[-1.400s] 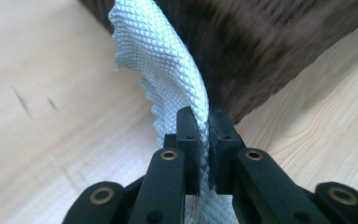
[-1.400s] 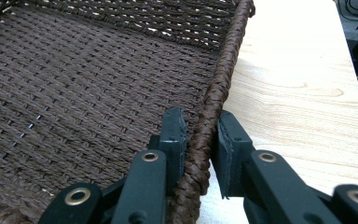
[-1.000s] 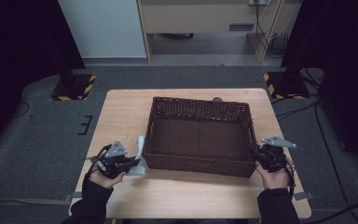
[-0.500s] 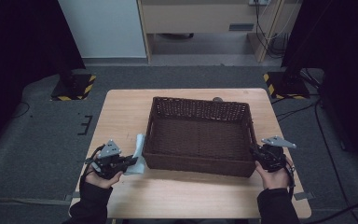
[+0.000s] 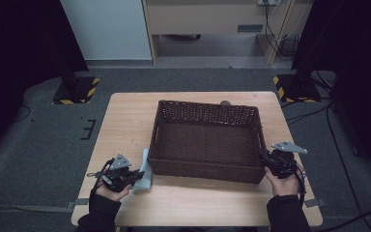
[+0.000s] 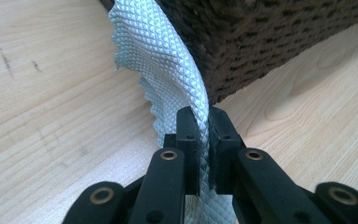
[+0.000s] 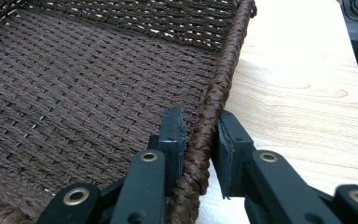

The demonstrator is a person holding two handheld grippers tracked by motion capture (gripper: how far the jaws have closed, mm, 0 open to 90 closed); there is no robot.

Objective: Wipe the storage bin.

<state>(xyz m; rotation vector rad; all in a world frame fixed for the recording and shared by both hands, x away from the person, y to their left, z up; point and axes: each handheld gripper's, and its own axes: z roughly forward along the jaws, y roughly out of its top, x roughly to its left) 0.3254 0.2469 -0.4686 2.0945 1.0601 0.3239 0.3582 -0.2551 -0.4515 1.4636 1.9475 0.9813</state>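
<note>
**A:** Basket (image 5: 205, 142) status? Materials first.

**B:** Dark brown wicker, rectangular, shallow. Flat woven floor, thick braided rim. Sits on the middle of the bench (image 5: 125, 116), which is pale wood with visible grain.

**A:** And the light thing at its left corner?

**B:** Pouch (image 6: 161, 65): pale silvery sheet, embossed diamond pattern, zigzag-cut edge. In the left gripper view it curves up from the jaws and leans against the basket's near left corner. In the high view it lies on the bench just beside that corner.

**A:** Left gripper (image 5: 136, 177)?

**B:** Jaws nearly together, clamped on the pouch's lower end. The sheet runs straight through the narrow slot between the pads (image 6: 186, 140). Hand is at the near left of the bench, gripper pointing at the basket.

**A:** Right gripper (image 5: 264, 159)?

**B:** Jaws straddle the braided rim on the basket's right side near the front corner: one jaw inside the basket, one outside over the bench. Inner pad (image 7: 172, 135) presses on the braid, the outer one sits right at it. Gap is only rim-wide, so it's gripping the rim.

**A:** Basket contents?

**B:** Just bare weave on the floor in the right gripper view.
</note>
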